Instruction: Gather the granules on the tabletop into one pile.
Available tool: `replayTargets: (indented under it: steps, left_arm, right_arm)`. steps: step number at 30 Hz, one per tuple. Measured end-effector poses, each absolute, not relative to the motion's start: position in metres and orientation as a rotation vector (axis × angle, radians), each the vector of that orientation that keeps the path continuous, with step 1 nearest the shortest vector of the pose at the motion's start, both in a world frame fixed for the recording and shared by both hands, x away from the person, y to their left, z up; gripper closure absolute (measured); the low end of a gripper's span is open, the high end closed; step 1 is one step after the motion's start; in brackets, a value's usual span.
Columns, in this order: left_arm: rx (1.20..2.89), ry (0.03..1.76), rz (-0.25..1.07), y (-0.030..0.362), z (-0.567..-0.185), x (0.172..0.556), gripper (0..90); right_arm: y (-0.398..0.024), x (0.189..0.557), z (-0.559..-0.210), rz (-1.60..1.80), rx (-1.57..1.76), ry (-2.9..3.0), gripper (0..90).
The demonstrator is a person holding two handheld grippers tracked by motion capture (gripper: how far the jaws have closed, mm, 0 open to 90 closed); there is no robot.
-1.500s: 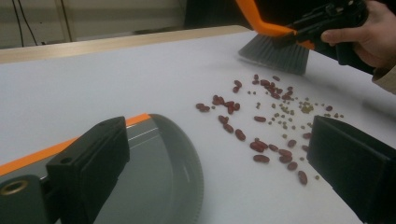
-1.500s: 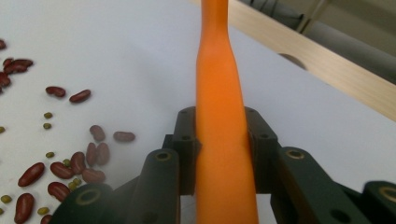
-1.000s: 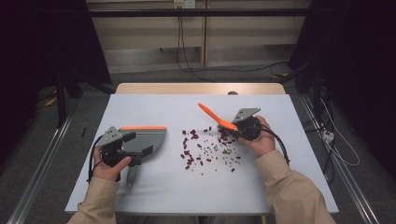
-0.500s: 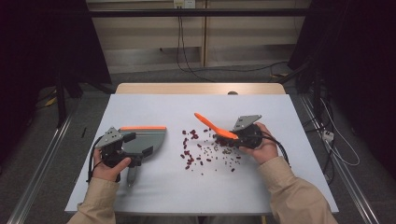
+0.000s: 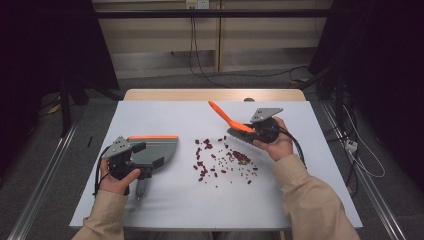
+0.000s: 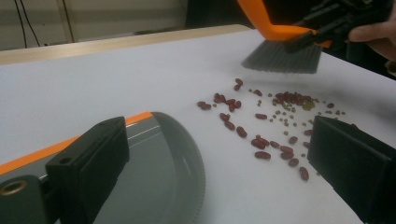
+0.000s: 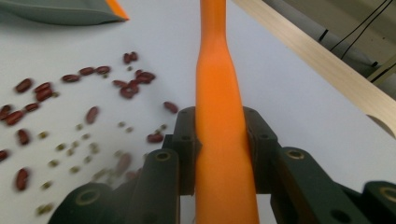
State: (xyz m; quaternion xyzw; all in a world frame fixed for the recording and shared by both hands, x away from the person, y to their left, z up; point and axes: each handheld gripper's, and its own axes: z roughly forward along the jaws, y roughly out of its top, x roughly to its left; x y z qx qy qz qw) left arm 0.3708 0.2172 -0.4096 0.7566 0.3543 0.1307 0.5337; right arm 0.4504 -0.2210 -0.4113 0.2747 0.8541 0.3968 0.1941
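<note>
Item: sweeping of spilled beans into a dustpan, at a white table (image 5: pixel 165 210).

Right gripper (image 5: pixel 252 131): jaws clamped tight on the orange handle of a small brush (image 5: pixel 227 119); in the right gripper view the handle (image 7: pixel 219 116) fills the gap between the two pads. A second ago the brush stood at the far right edge of the spill with its handle pointing far and left. Half a second ago it had swung in toward the beans, lower and further left. Now it is back out at the right edge of the spill, and the left gripper view shows its grey bristles (image 6: pixel 282 58) held clear above the table.

Beans (image 5: pixel 220 160): dark red, mixed with small greenish grains, lying in the middle of the table, between the two hands. The patch looks slightly drawn out toward the left compared with a second ago, though the difference is small.

Left gripper (image 5: pixel 131 162): holds a grey dustpan (image 5: pixel 155 150) with an orange back edge, left of the spill and apart from it, unmoved over the second. How its jaws stand on the pan I cannot tell; the left gripper view shows them wide apart, with the pan (image 6: pixel 159 172) under the left one.

Reading: one short stroke is finished and the brush is lifted for another. No bean is seen in the pan; most of the sweeping remains.
</note>
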Motion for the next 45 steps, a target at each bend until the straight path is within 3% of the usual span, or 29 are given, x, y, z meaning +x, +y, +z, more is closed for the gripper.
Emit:
replayTargets:
  steps: [12, 36, 45]
  left_arm:
    - [1.809, 0.867, 0.317, 0.220, -0.414, 0.368, 5.4]
    - [1.800, 0.869, 0.321, 0.223, -0.412, 0.366, 5.4]
    - [1.801, 0.859, 0.322, 0.223, -0.410, 0.364, 5.4]
  right_arm:
    - [-0.186, 0.495, -0.431, 1.045, 0.684, 2.430, 71.3]
    - [-0.189, 0.432, -0.427, 1.085, 0.428, 2.582, 71.2]
    - [-0.187, 0.448, -0.415, 1.193, 0.476, 2.474, 71.3]
